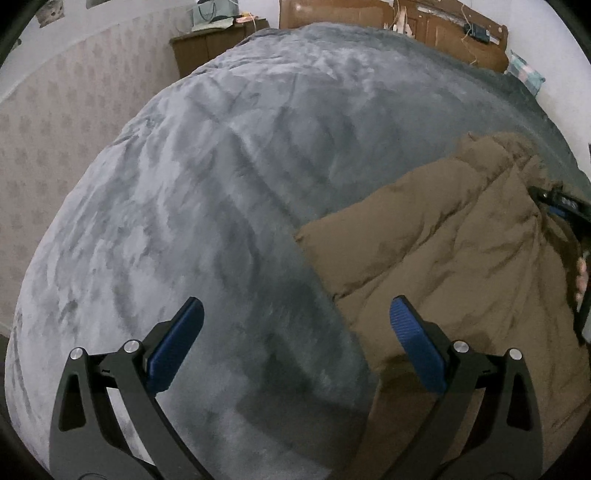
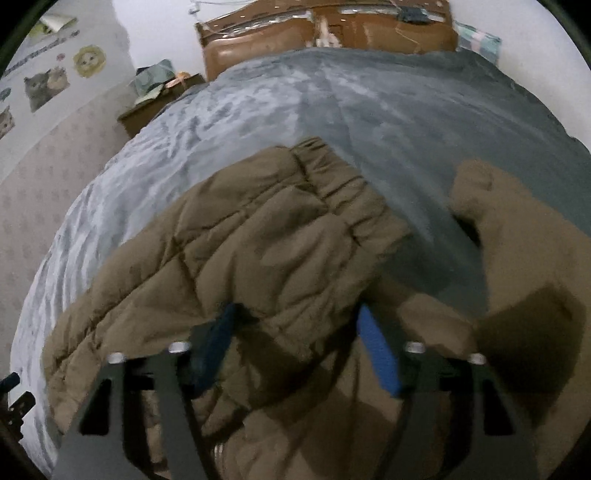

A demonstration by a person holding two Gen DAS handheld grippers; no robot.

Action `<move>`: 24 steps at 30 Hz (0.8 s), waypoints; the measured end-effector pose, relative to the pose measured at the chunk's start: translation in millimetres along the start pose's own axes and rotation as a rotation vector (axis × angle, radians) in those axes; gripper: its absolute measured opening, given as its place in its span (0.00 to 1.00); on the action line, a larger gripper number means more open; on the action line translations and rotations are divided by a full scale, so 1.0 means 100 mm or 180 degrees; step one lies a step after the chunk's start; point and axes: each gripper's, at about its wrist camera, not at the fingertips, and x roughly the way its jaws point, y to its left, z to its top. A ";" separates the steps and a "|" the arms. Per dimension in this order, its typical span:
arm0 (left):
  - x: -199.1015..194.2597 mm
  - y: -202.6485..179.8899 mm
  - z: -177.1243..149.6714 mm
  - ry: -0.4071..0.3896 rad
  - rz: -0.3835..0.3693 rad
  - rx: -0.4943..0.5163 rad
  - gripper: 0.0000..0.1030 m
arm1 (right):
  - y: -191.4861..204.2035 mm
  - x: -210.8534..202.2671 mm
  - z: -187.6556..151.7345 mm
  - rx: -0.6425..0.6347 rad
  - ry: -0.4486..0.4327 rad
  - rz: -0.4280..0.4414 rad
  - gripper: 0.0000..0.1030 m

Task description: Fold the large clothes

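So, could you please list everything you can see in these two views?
Jacket: one, brown, quilted, lying on the bed's near right part.
Blanket: one, grey, covering the bed.
Headboard: one, brown wood, at the far end.
Nightstand: one, dark brown, far left beside the bed, with clutter on top.
Stickers: several, cat pictures, on the left wall.
Pillow: one, checked pastel, far right corner.
Left gripper: black with blue pads, open above the blanket at the jacket's edge.
Right gripper: black with blue pads, jacket fabric between its fingers.
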 end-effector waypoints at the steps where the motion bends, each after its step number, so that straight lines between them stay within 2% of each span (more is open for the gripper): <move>1: -0.01 -0.01 -0.01 0.0008 0.0013 0.0018 0.97 | 0.03 -0.01 0.00 -0.0044 -0.0010 0.0008 0.18; 3: -0.07 -0.06 -0.03 -0.0020 0.0073 0.0068 0.97 | 0.11 -0.14 -0.02 -0.0138 -0.0093 -0.0057 0.09; 4: -0.12 -0.07 -0.03 -0.0048 0.0087 0.0083 0.97 | 0.14 -0.27 -0.04 -0.0167 -0.0169 -0.0097 0.08; 6: -0.25 -0.09 -0.04 -0.0116 0.0036 0.0060 0.97 | 0.18 -0.77 -0.18 -0.0112 -0.0388 -0.0119 0.08; 10: -0.45 -0.15 -0.09 -0.0207 -0.0115 -0.0021 0.97 | 0.11 -1.50 -0.54 0.0002 -0.0516 -0.0303 0.08; 12: -0.56 -0.24 -0.11 -0.0249 -0.0169 0.0012 0.97 | -0.03 -1.71 -0.79 0.0092 -0.0385 -0.0379 0.08; 13: -0.59 -0.27 -0.10 -0.0266 -0.0177 0.0029 0.97 | -0.07 -1.72 -0.84 0.0118 -0.0310 -0.0397 0.08; 15: -0.67 -0.38 -0.11 -0.0304 -0.0178 0.0087 0.97 | -0.31 -1.63 -1.02 0.0257 0.0010 -0.0435 0.10; 16: -0.70 -0.42 -0.11 -0.0316 -0.0180 0.0099 0.97 | -0.40 -1.62 -1.09 0.0309 0.0107 -0.0439 0.15; 18: -0.79 -0.50 -0.11 -0.0350 -0.0218 0.0138 0.97 | -0.53 -1.67 -1.22 0.0337 0.0184 -0.0398 0.19; 21: -0.86 -0.55 -0.09 -0.0355 -0.0254 0.0218 0.97 | -0.66 -1.87 -1.38 0.0208 0.0153 -0.0506 0.44; 24: -0.84 -0.59 -0.05 -0.0318 -0.0262 0.0269 0.97 | -0.79 -2.14 -1.37 0.0219 -0.0014 -0.0553 0.45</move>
